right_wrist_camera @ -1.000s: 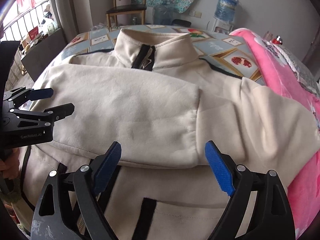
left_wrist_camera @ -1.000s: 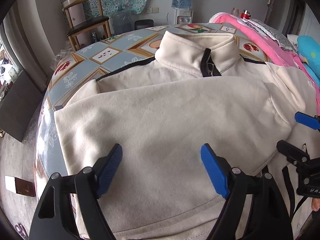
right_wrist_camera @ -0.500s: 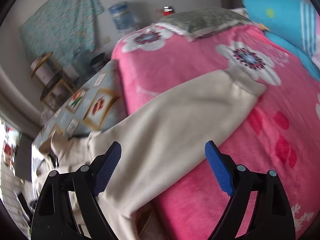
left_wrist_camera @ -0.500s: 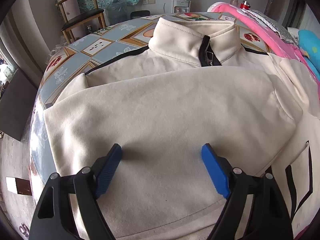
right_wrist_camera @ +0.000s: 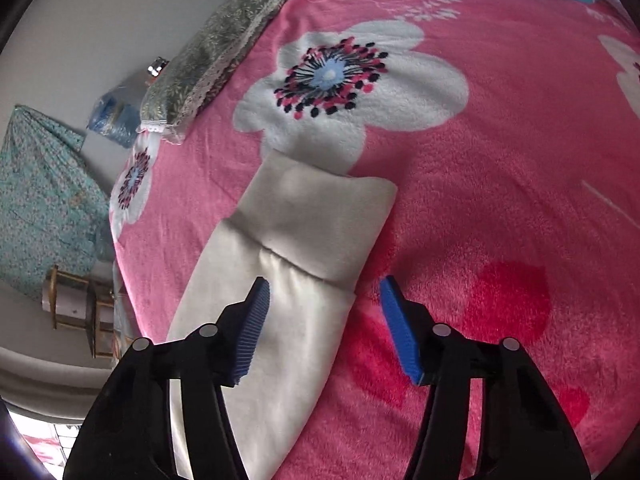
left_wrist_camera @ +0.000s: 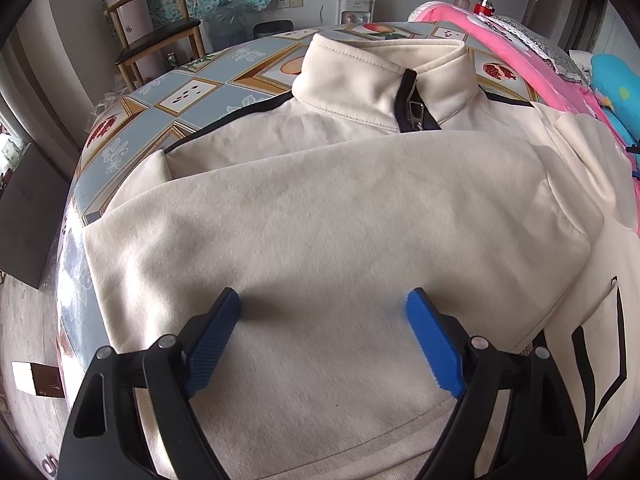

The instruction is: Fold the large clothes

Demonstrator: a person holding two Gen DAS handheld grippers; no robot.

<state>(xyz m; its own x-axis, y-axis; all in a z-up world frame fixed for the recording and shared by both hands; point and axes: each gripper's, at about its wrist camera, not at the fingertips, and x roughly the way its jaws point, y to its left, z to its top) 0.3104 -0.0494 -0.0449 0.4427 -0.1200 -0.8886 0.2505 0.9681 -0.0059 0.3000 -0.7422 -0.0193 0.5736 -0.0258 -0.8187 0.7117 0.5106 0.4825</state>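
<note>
Cream fleece sleeve (right_wrist_camera: pixel 296 280) runs out across the pink bed blanket (right_wrist_camera: pixel 500 208) toward 12 o'clock, cuff farthest, and the right tool (right_wrist_camera: pixel 324 324) hangs wide open and empty just short of the cuff seam, its 9 o'clock pad over cloth, the other over blanket. Left tool (left_wrist_camera: pixel 324 344), also spread wide and empty, hovers above the sweatshirt body (left_wrist_camera: pixel 340 220) on the desk (left_wrist_camera: pixel 168 108), collar at 12. My call: the right is nearer that sleeve, with open blanket all round for swinging it back toward 7 o'clock.

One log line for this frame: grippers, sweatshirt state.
left gripper: open over sweatshirt | right gripper: open over sleeve on pink blanket
</note>
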